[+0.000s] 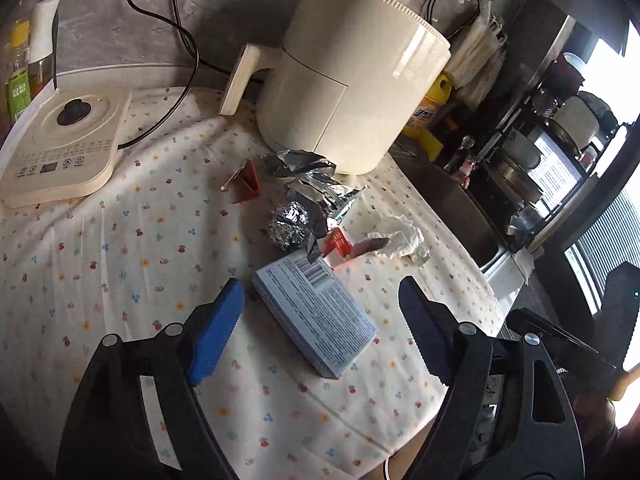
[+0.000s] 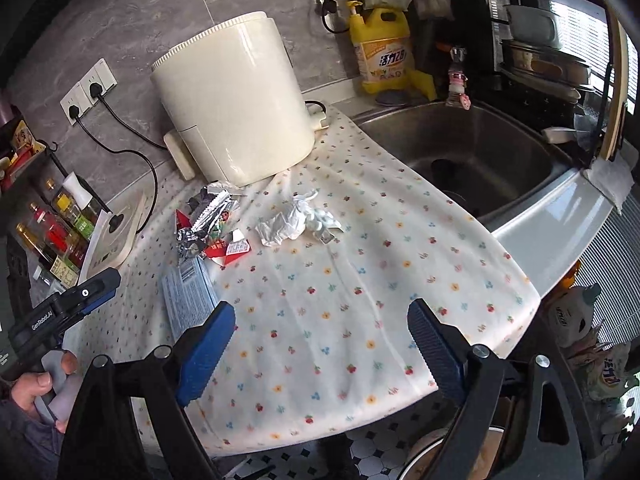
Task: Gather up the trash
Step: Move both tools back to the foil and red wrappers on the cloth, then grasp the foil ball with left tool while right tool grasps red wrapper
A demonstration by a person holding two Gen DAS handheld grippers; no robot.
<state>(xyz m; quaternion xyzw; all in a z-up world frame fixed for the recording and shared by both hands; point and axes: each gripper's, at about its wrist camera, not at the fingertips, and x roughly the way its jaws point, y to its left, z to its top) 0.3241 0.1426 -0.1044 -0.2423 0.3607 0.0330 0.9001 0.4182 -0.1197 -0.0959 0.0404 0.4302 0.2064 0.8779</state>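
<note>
Trash lies on a flowered cloth (image 2: pixel 360 328). In the left wrist view a light blue printed box (image 1: pixel 316 312) lies flat between the fingers of my left gripper (image 1: pixel 320 284), which stands open with its pads clear of the box. Beyond the box are a foil ball (image 1: pixel 288 222), a crumpled foil wrapper (image 1: pixel 312 176), red wrapper pieces (image 1: pixel 338 242) and a white tissue (image 1: pixel 400 236). My right gripper (image 2: pixel 322 306) is open over bare cloth, holding nothing. Ahead of it lie the tissue (image 2: pixel 286 222), a blister pack (image 2: pixel 324 220) and the foil and red wrappers (image 2: pixel 208 220).
A cream air fryer (image 1: pixel 352 80) stands behind the trash, a kettle base (image 1: pixel 60 148) to its left. The steel sink (image 2: pixel 480 152) opens to the right, with a yellow detergent bottle (image 2: pixel 384 52) behind it. Condiment bottles (image 2: pixel 52 232) line the left. Black cables run along the wall.
</note>
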